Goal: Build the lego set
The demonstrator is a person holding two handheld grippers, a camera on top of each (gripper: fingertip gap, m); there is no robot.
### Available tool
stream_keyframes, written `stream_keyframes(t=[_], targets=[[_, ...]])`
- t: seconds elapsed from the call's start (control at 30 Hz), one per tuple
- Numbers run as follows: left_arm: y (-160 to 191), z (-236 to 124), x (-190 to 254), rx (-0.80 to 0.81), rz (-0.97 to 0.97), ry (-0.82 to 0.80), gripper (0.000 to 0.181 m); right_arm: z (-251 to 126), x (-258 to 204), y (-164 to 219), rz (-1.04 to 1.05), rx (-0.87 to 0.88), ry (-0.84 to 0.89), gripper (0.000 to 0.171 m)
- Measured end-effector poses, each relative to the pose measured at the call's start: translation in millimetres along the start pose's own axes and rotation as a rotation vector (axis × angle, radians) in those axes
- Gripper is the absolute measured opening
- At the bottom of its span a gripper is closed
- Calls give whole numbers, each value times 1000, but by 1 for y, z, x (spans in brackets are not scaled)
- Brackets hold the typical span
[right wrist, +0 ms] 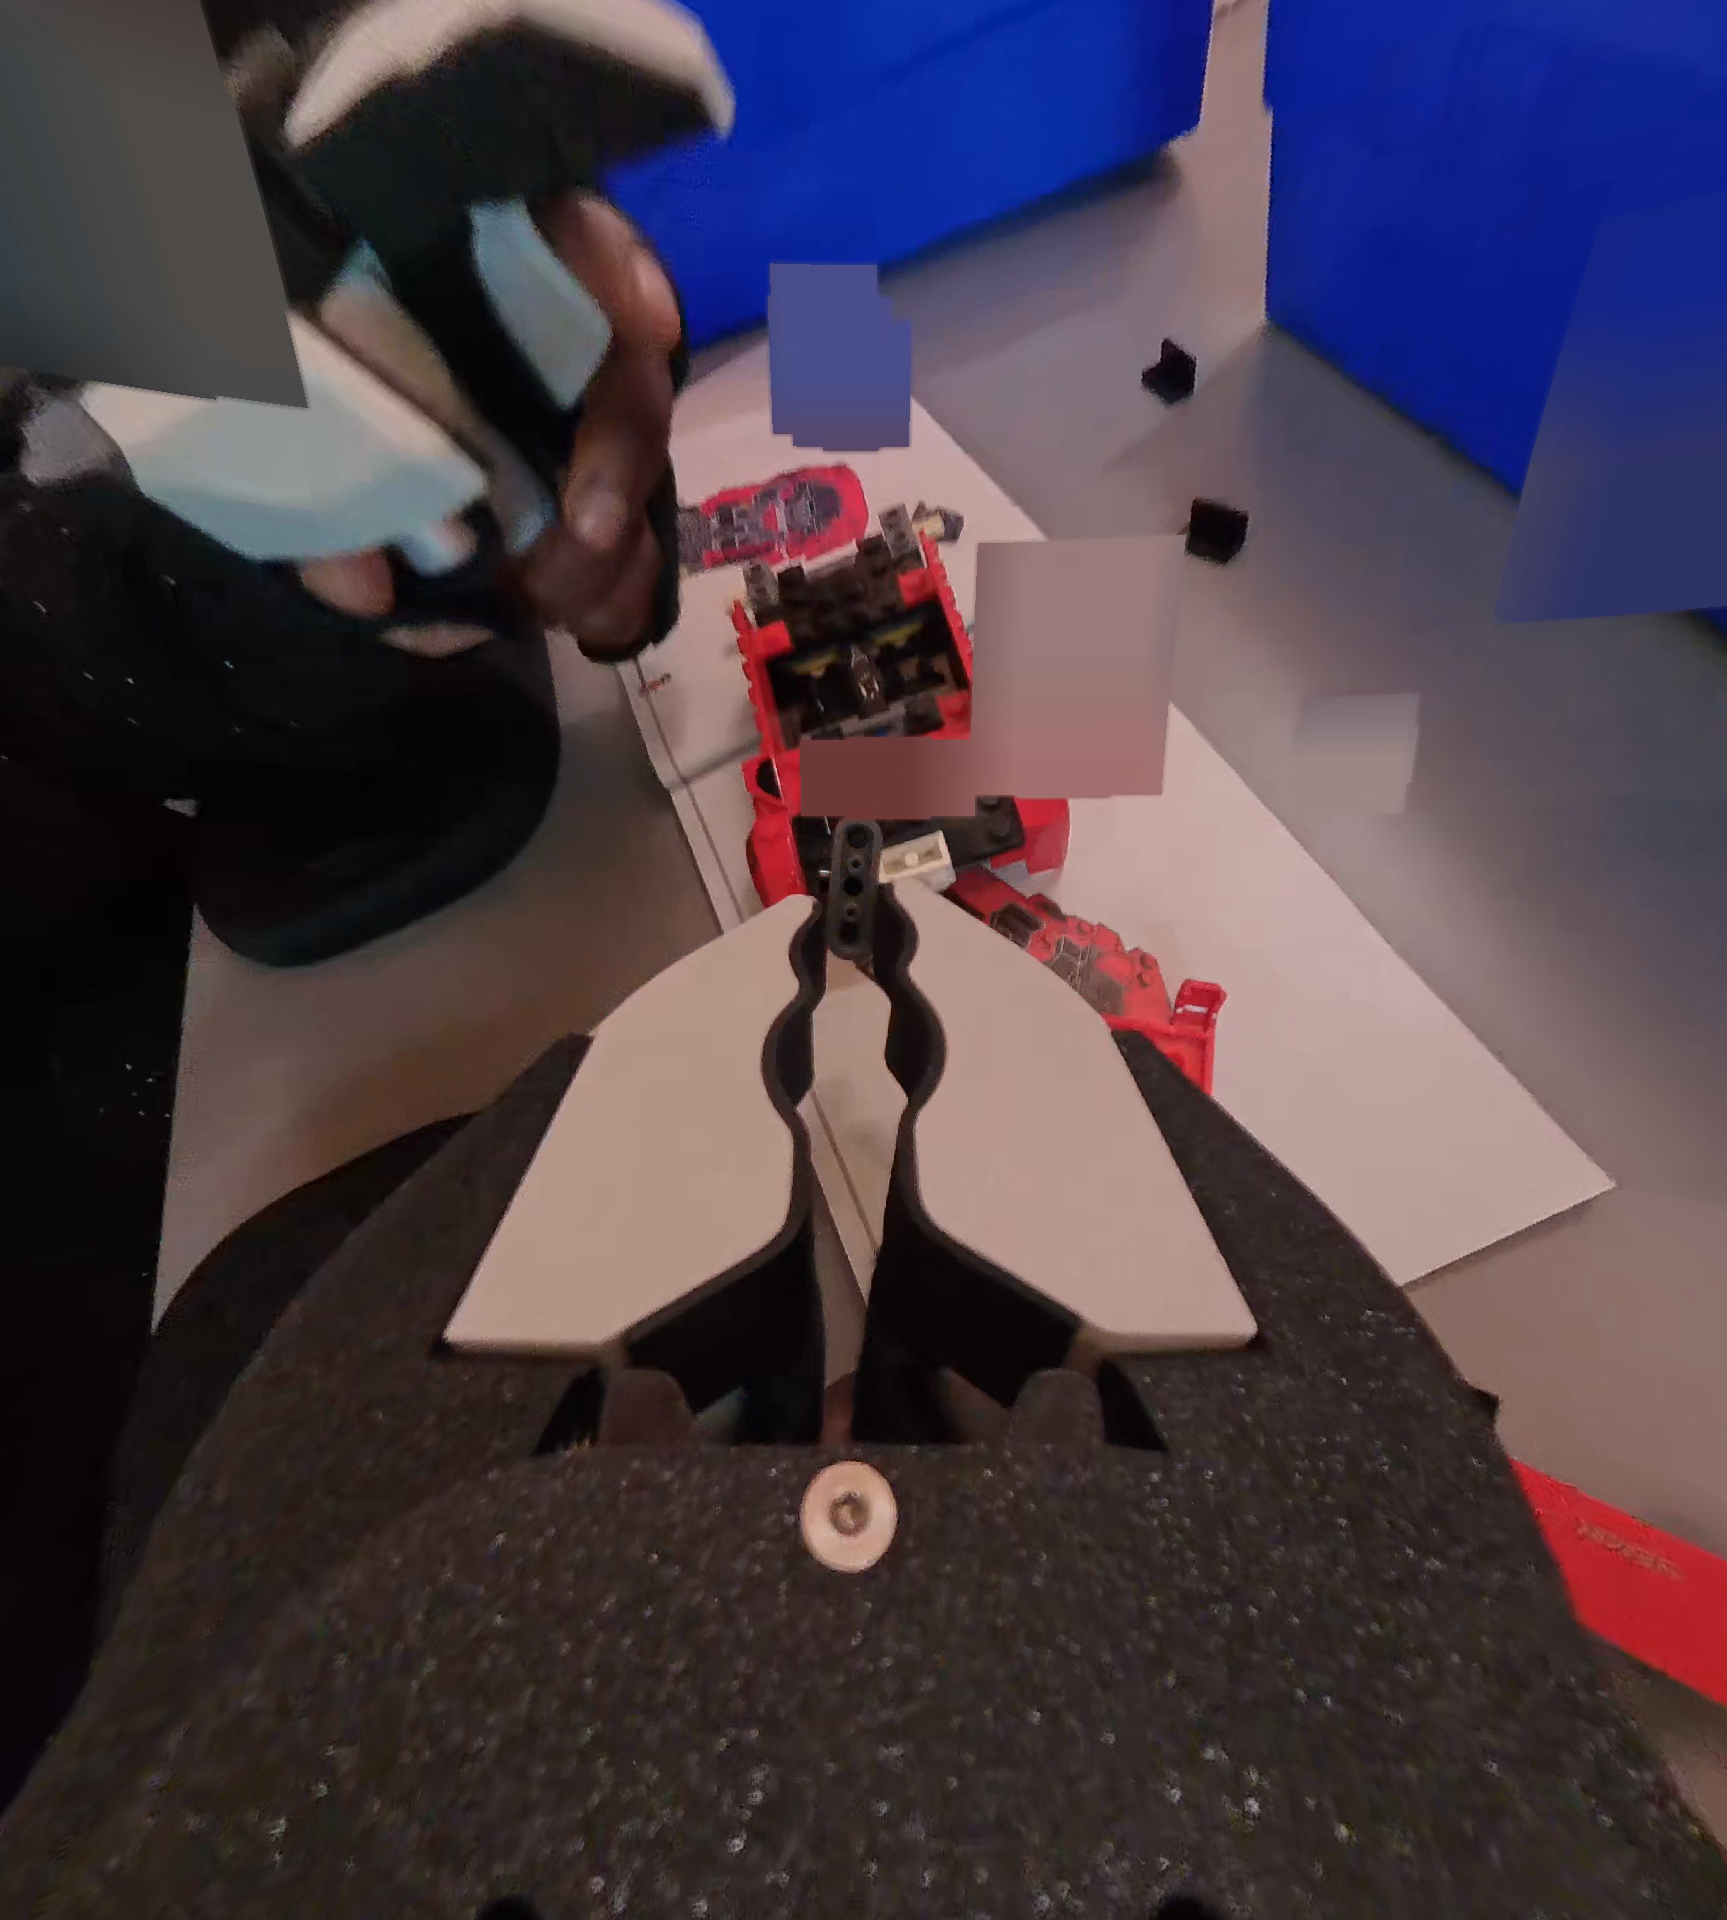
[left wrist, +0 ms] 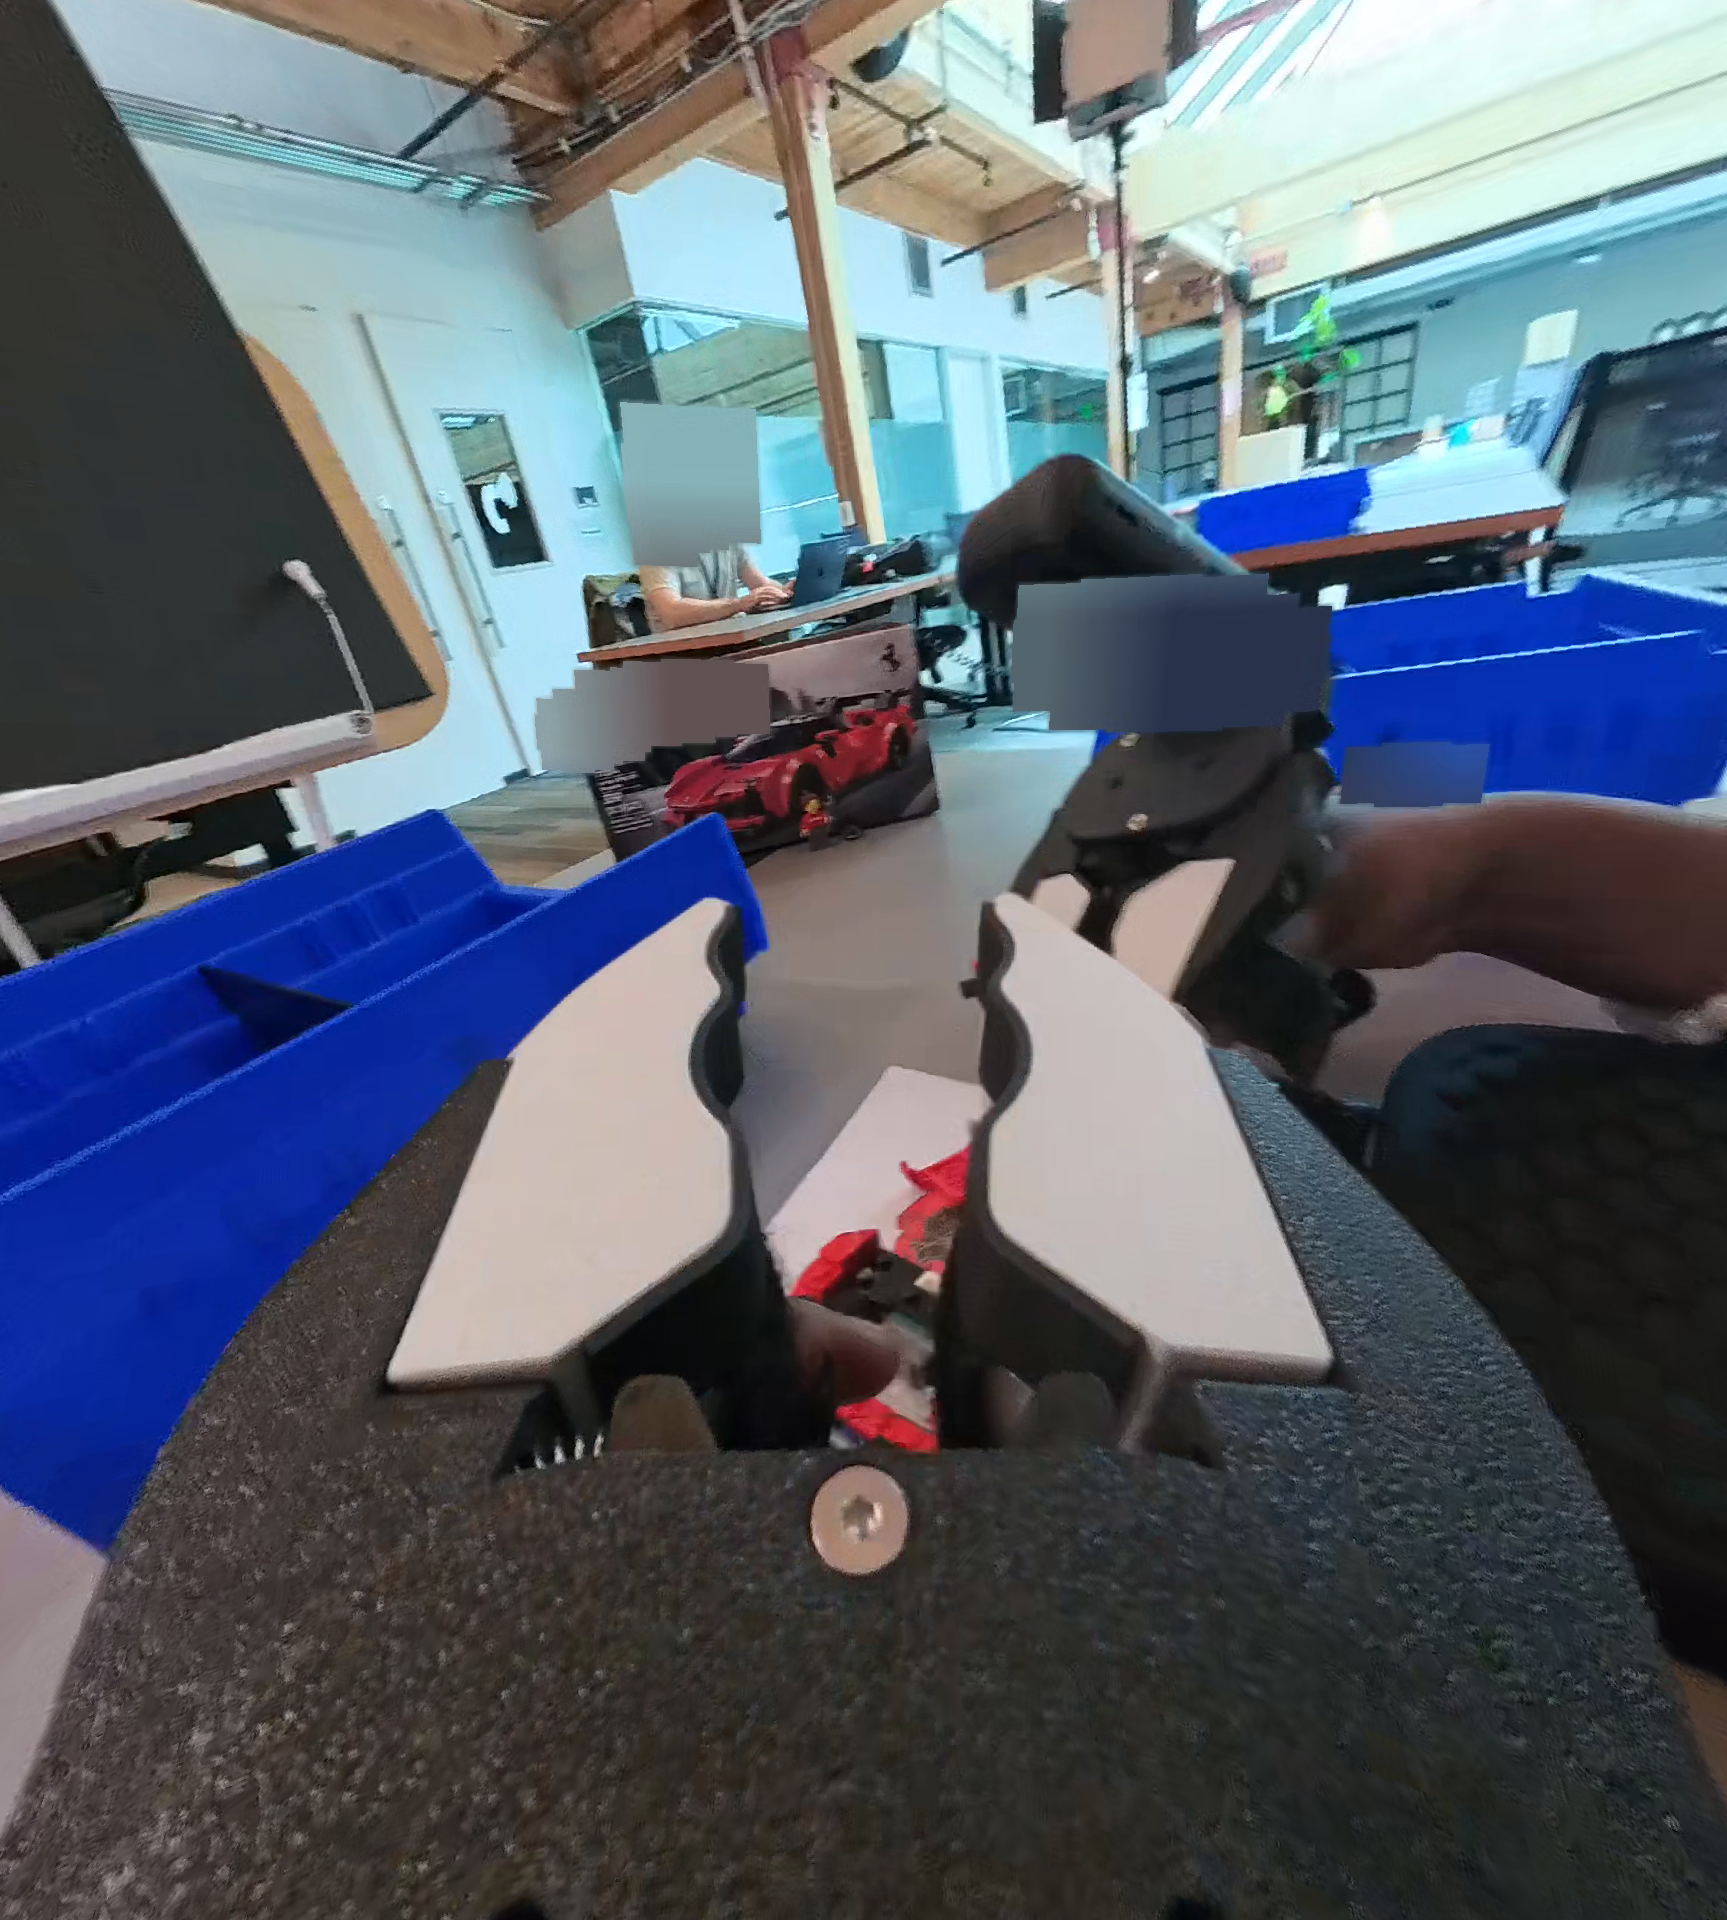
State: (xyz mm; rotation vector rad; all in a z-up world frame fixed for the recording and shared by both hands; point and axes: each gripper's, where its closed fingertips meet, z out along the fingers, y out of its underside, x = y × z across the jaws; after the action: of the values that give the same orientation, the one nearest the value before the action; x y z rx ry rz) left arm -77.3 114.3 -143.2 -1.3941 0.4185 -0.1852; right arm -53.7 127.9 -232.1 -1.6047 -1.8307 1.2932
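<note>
Right wrist view: right gripper [right wrist: 854, 914] pinches black beam [right wrist: 857, 883] at fingertips, just above red car [right wrist: 864, 686].
Car: on white sheet [right wrist: 1306, 1039], table [right wrist: 1461, 748].
Left gripper [left wrist: 859, 966]: fingers spread wide, holding nothing, raised over car.
Blue bins [right wrist: 942, 125]: behind sheet.

Open office: timber beams [left wrist: 630, 135], white walls [left wrist: 485, 270], glass partitions [left wrist: 838, 416], desks [left wrist: 765, 623].
</note>
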Motion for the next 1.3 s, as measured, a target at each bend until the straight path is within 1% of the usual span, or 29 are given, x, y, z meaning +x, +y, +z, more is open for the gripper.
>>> stream_keyframes(t=[0.1, 0.2, 0.27, 0.37, 0.43, 0.47, 0.5, 0.57, 0.63, 0.73, 0.8, 0.83, 0.9, 1.0, 1.07, 1.13, 1.17, 1.2, 1.23, 1.27, 1.3], targets=[[0, 3, -10, -77, 58, -45, 45, 6, 5, 15, -9, -85, 34, 8], [-9, 6, -11, -115, 95, -23, 45, 8, 12, 25, -41, -153, 95, 9], [-10, 8, -14, -132, 73, -3, 46, 9, 15, 29, -55, -178, 119, 9], [3, 9, -29, -198, 62, -48, 50, 9, 21, 35, -92, -221, 175, 13], [14, 7, -39, -199, -18, -114, 57, 8, 22, 33, -122, -211, 196, 17], [19, 6, -41, -197, -78, -123, 61, 7, 24, 30, -129, -196, 219, 22], [22, 5, -42, -207, -115, -129, 70, 4, 27, 27, -132, -179, 245, 32], [24, 2, -49, -229, -82, -174, 85, -1, 31, 18, -140, -127, 293, 45], [20, -2, -62, -212, -14, -274, 100, -10, 39, 4, -145, -40, 370, 63], [8, -7, -78, -140, 17, -396, 128, -34, 55, -25, -167, 154, 550, 105], [-3, -11, -84, -60, 13, -439, 133, -58, 66, -42, -178, 294, 693, 137], [-10, -14, -86, -7, 8, -452, 135, -70, 70, -48, -188, 344, 767, 146], [-25, -19, -89, 76, 20, -463, 146, -92, 75, -54, -214, 400, 898, 146], [-33, -25, -94, 93, 13, -484, 146, -122, 70, -69, -247, 563, 1025, 146], [-25, -23, -95, 40, 7, -484, 146, -139, 71, -73, -217, 667, 1088, 146], [-16, -20, -94, -23, 30, -487, 146, -149, 74, -72, -225, 690, 1133, 146], [-15, -17, -94, -53, 55, -488, 145, -156, 75, -73, -260, 706, 1175, 142], [-17, -13, -94, -90, 92, -485, 141, -164, 76, -75, -300, 706, 1215, 138], [-24, -10, -94, -129, 145, -487, 126, -167, 77, -78, -313, 684, 1224, 136], [-35, -6, -95, -161, 208, -491, 100, -166, 74, -85, -316, 666, 1198, 130], [-50, -3, -98, -176, 279, -499, 47, -163, 66, -96, -337, 660, 1145, 114]])
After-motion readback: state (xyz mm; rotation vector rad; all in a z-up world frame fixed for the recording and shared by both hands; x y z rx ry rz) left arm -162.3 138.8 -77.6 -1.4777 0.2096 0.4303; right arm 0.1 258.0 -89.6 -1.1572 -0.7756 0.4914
